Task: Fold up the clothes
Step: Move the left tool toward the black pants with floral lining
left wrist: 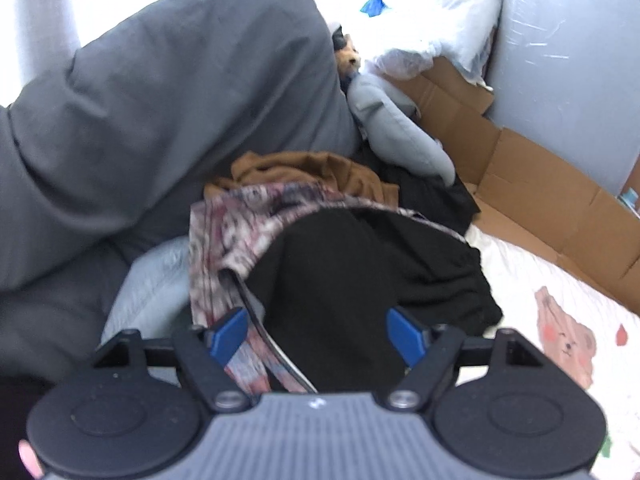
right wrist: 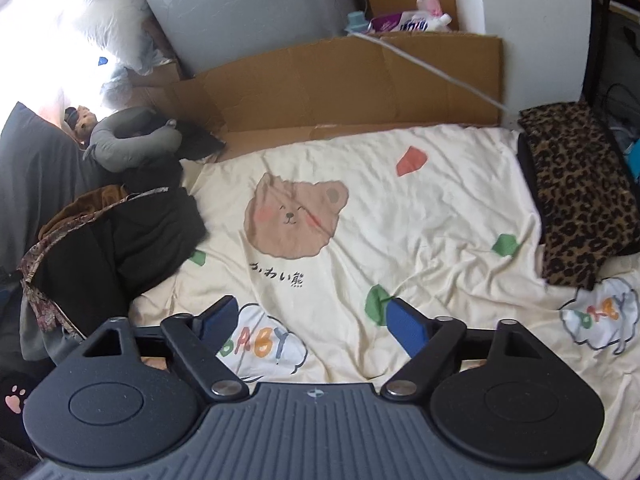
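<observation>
Clothes lie heaped at the head end of the bed: a black garment (left wrist: 360,272) on top, a patterned maroon-and-grey cloth (left wrist: 236,232) under and beside it, and a brown garment (left wrist: 316,172) behind both. The heap rests against a big grey pillow (left wrist: 160,100), with a pale blue cushion (left wrist: 152,280) showing below the patterned cloth.

The left claw (left wrist: 320,336) hangs right over the black garment with its blue pads (left wrist: 230,334) spread wide apart, holding nothing; the patterned cloth and a dark strap pass under its left finger. Whether the pads touch the fabric I cannot tell.

The right claw (right wrist: 316,326) is likewise wide apart and empty, poised above the cream bedsheet (right wrist: 420,208) printed with a bear face and the word BABY. From this side the same clothes pile (right wrist: 120,240) sits at the sheet's left edge, well apart from the claw.

A leopard-print cloth (right wrist: 580,196) lies on the far right of the bed. A grey neck pillow (right wrist: 128,140) and a small plush toy (right wrist: 82,120) sit beyond the pile, and flattened cardboard (right wrist: 360,80) lines the wall side of the bed.
</observation>
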`<action>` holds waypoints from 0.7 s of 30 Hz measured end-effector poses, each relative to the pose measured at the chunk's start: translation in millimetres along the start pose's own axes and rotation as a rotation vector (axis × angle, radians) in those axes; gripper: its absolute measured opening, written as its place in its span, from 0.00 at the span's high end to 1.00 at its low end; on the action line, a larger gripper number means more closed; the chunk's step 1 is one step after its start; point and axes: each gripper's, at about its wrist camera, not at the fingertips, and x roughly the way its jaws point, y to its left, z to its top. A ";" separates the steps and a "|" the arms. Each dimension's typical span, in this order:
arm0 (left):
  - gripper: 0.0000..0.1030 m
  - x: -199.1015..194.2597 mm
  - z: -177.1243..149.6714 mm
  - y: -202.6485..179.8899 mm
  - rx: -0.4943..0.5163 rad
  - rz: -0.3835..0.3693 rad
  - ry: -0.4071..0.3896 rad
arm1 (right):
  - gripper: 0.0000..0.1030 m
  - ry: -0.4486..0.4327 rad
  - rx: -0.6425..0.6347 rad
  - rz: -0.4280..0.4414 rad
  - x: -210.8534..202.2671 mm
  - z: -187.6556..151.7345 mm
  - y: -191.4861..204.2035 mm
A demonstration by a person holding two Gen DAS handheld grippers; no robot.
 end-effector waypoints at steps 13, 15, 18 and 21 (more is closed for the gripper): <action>0.23 79.6 26.8 16.1 0.113 0.065 0.003 | 0.20 0.064 0.003 -0.051 37.9 -18.2 -7.5; 0.23 93.7 26.8 18.0 0.128 0.078 0.030 | 0.19 0.069 0.000 -0.061 40.4 -19.4 -7.5; 0.40 110.6 25.6 20.3 0.146 0.090 0.074 | 0.20 0.072 -0.009 -0.073 42.7 -20.7 -5.8; 0.84 111.7 24.0 22.6 0.123 0.082 0.108 | 0.21 0.072 0.001 -0.080 42.7 -20.6 -5.2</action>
